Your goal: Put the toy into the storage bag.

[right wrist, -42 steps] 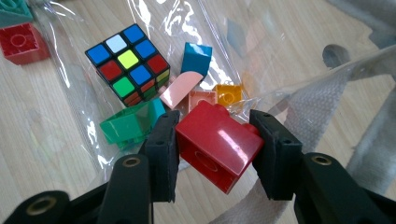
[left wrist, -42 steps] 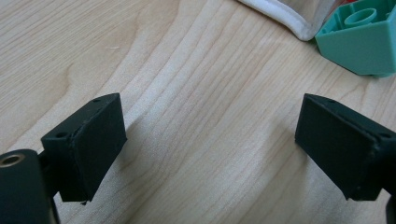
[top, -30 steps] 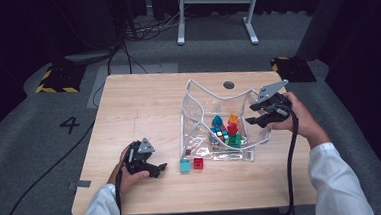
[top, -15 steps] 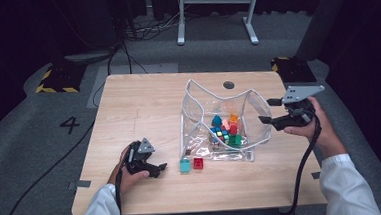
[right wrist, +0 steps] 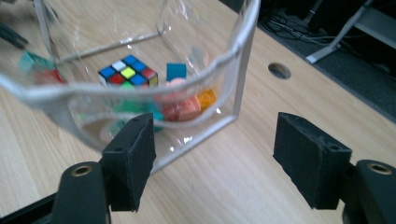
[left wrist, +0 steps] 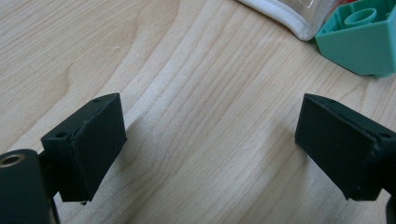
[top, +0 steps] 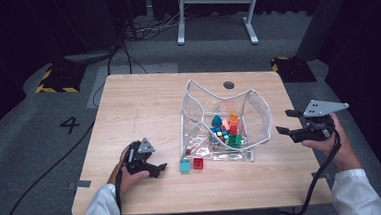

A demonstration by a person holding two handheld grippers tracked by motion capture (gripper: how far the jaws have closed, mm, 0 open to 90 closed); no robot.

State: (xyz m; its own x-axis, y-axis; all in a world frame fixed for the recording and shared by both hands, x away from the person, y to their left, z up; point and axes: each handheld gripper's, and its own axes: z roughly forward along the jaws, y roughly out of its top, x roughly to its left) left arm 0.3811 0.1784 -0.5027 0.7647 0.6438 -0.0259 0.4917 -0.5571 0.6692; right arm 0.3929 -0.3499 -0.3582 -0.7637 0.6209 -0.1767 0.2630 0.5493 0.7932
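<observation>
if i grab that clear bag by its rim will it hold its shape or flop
The clear bag probably flops: its thin walls bow and its white rim curves unevenly. The blocks and puzzle cube inside would likely slide and shift the weight. The plastic looks glossy, perhaps slippery.

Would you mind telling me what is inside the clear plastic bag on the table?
The clear bag holds a colour puzzle cube and a pile of small toy blocks in orange, red, green and teal. Blocks lower in the pile are covered, so their number cannot be told.
</observation>
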